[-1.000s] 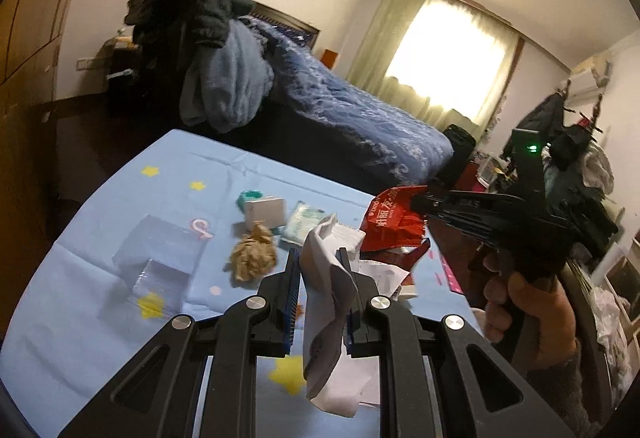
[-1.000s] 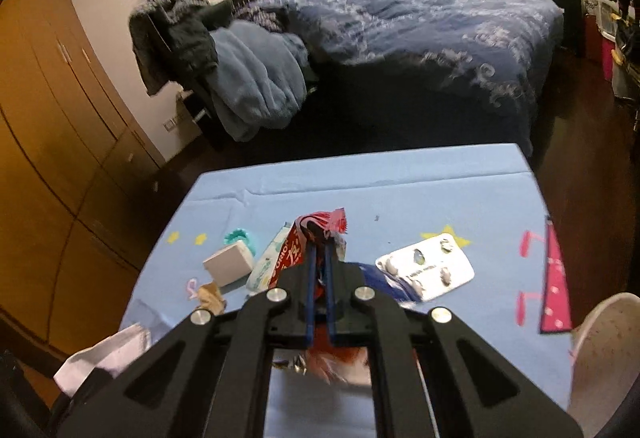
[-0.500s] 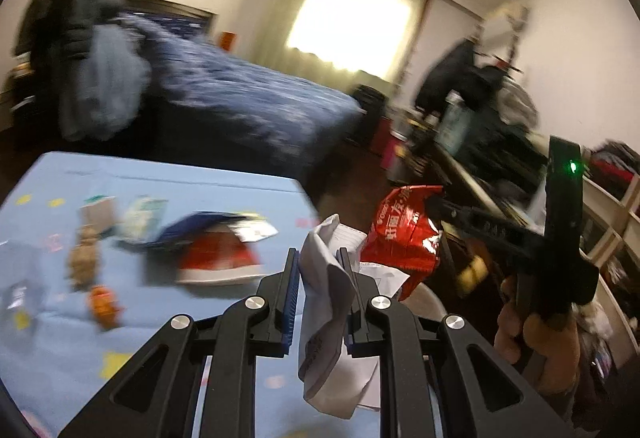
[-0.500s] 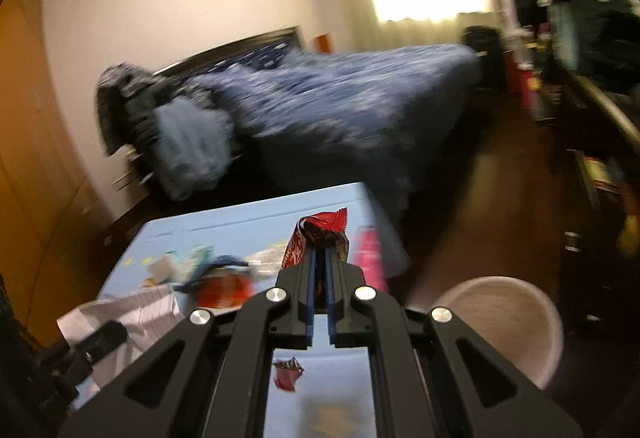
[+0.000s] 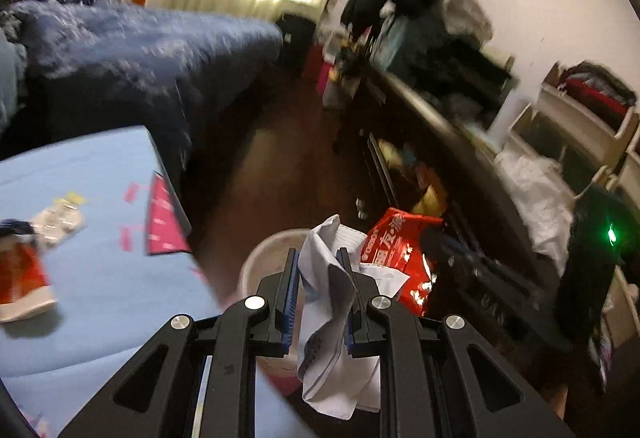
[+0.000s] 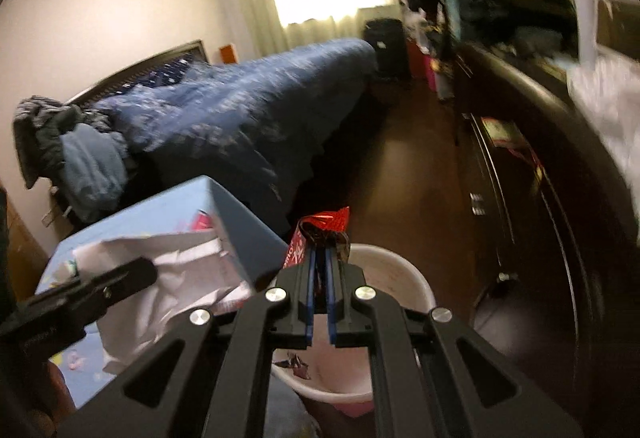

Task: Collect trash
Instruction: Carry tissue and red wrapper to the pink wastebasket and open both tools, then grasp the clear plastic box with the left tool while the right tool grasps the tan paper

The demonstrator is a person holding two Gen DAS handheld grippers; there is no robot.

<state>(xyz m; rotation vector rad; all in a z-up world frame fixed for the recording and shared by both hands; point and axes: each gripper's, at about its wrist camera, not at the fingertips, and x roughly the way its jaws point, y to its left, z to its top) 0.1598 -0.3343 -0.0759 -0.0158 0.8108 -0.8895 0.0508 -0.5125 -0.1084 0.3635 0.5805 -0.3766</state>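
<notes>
My left gripper [image 5: 318,258] is shut on a crumpled white paper [image 5: 332,310], held just past the table's right edge above a pale round bin [image 5: 260,258]. My right gripper [image 6: 320,258] is shut on a red snack wrapper [image 6: 326,224] and hangs over the same bin [image 6: 400,274], which has some scraps inside. The wrapper [image 5: 396,250] and the right gripper show at the right of the left wrist view. The paper [image 6: 172,278] and the left gripper show at the left of the right wrist view.
The table with a light blue cloth [image 5: 92,278] still carries a blister pack [image 5: 60,217], a red and white packet [image 5: 20,274] and a pink card [image 5: 162,217]. A dark dresser [image 6: 540,197] stands right of the bin. A bed [image 6: 240,109] lies behind.
Both grippers have swung right, away from the table, and now hang over the bin on the floor. Each keeps its hold on its piece of trash.
</notes>
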